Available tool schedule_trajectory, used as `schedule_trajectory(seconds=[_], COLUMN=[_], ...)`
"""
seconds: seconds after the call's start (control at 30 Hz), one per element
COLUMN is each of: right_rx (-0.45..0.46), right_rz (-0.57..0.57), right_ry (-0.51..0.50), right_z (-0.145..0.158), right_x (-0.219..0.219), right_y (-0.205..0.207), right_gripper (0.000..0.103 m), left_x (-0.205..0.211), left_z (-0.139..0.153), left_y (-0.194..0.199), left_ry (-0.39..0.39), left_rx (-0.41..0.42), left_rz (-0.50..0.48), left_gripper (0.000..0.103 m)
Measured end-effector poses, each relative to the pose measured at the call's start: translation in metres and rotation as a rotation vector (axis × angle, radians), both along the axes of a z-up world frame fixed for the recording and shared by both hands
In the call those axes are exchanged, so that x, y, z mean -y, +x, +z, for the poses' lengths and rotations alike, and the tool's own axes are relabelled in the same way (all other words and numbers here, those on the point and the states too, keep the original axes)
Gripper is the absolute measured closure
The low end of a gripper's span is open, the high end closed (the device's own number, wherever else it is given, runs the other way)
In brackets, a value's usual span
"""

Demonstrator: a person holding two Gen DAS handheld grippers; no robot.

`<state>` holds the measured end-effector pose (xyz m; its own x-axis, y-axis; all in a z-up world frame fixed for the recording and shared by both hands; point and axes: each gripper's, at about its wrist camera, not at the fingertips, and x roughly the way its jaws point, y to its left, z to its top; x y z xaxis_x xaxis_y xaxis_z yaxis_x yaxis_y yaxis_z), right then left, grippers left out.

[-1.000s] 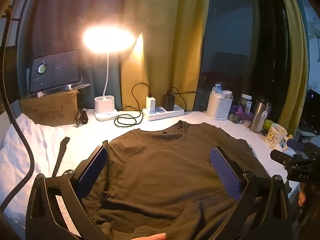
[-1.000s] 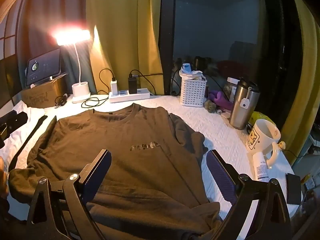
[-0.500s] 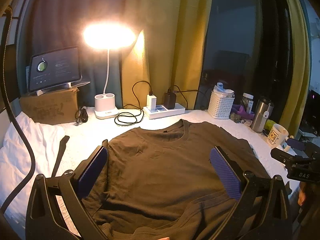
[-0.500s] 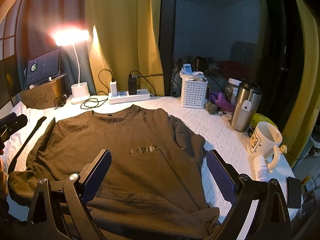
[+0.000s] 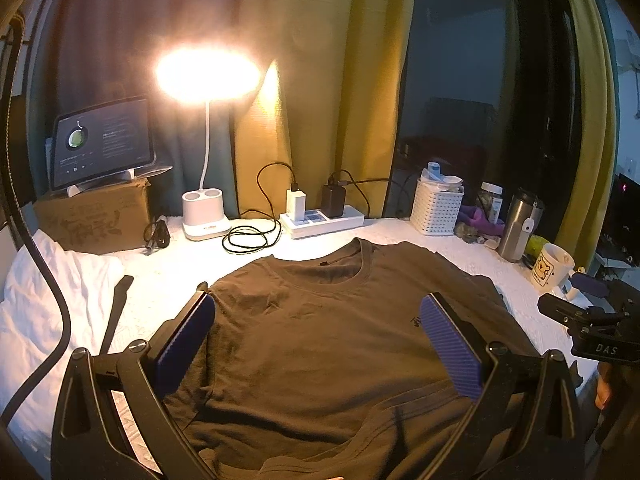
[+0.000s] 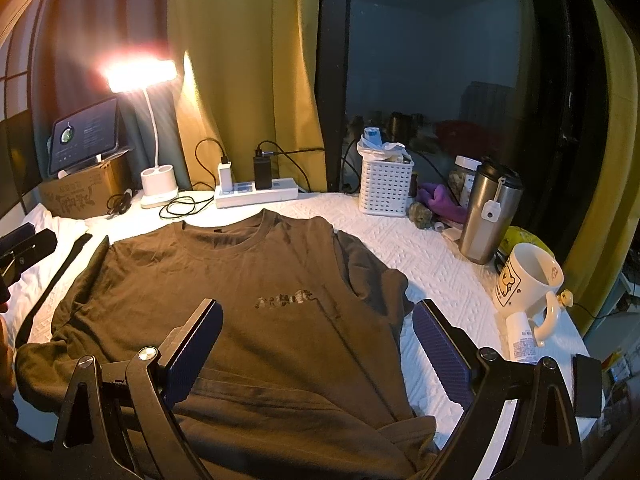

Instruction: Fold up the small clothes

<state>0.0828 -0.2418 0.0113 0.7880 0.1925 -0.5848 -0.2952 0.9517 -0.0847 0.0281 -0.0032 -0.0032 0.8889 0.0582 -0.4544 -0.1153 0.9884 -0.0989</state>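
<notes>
A dark olive-brown T-shirt (image 5: 320, 332) lies spread face up on the white quilted table cover, collar toward the back; it also shows in the right wrist view (image 6: 248, 300), with a small chest print. Its hem is bunched near the front edge. My left gripper (image 5: 316, 340) is open and empty, held above the shirt's lower middle. My right gripper (image 6: 316, 344) is open and empty above the shirt's lower right part. The right gripper's tip shows in the left wrist view (image 5: 588, 316) at the far right.
At the back stand a lit desk lamp (image 5: 206, 216), a power strip with chargers (image 5: 320, 220), a tablet on a cardboard box (image 5: 100, 144) and a white basket (image 6: 386, 188). At right are a steel tumbler (image 6: 486, 216) and a mug (image 6: 528, 284). A white cloth (image 5: 52, 280) lies left.
Both grippers have drawn slightly up and back, so the shirt sits a little lower in view. The shirt has not moved. Both grippers stay open.
</notes>
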Motion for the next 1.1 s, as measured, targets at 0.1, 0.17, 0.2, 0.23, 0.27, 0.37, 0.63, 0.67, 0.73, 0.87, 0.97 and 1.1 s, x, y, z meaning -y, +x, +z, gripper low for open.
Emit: schedule_trajectory(seconds=[0.1, 0.17, 0.2, 0.23, 0.27, 0.37, 0.63, 0.67, 0.73, 0.87, 0.97, 1.1], right_rx=[0.0, 0.0, 0.0, 0.0, 0.0, -0.001, -0.002, -0.002, -0.003, -0.001, -0.002, -0.003], right_rz=[0.0, -0.001, -0.001, -0.001, -0.001, 0.0, 0.003, 0.003, 0.002, 0.002, 0.002, 0.002], right_ry=[0.001, 0.0, 0.0, 0.001, 0.0, 0.0, -0.002, -0.002, -0.002, -0.002, -0.002, -0.003], right_z=[-0.0001, 0.0, 0.0, 0.0001, 0.0, -0.0004, -0.0015, -0.0015, -0.0014, -0.0012, -0.0009, -0.0006], right_x=[0.0001, -0.0002, -0.0002, -0.0004, -0.0004, -0.0004, -0.001, -0.0012, -0.0013, -0.0012, -0.0016, -0.0014], right_y=[-0.0002, 0.0002, -0.0001, 0.0005, 0.0001, 0.0006, 0.0008, 0.0008, 0.001, 0.0011, 0.0016, 0.0019], right_gripper=[0.006, 0.006, 0.006, 0.006, 0.006, 0.006, 0.006, 0.006, 0.006, 0.006, 0.006, 0.006], left_x=[-0.0002, -0.0008, -0.0006, -0.0002, -0.0002, -0.0005, -0.0022, -0.0022, -0.0019, -0.0022, -0.0021, -0.0021], left_z=[0.0002, 0.0006, 0.0005, 0.0003, 0.0002, -0.0001, -0.0006, -0.0006, -0.0006, -0.0004, -0.0006, -0.0006], left_y=[0.0005, 0.0015, 0.0017, 0.0014, 0.0015, 0.0017, 0.0008, 0.0008, 0.0008, 0.0001, 0.0008, 0.0007], left_ry=[-0.002, -0.002, -0.002, -0.002, -0.001, 0.002, 0.004, 0.004, 0.004, 0.004, 0.004, 0.004], left_rx=[0.0, 0.0, -0.001, -0.001, -0.002, -0.004, -0.004, -0.004, -0.005, -0.005, -0.004, -0.005], left_rz=[0.001, 0.003, 0.005, 0.007, 0.009, 0.017, 0.019, 0.019, 0.02, 0.021, 0.019, 0.019], left_gripper=[0.002, 0.001, 0.001, 0.001, 0.002, 0.002, 0.002, 0.002, 0.002, 0.002, 0.001, 0.001])
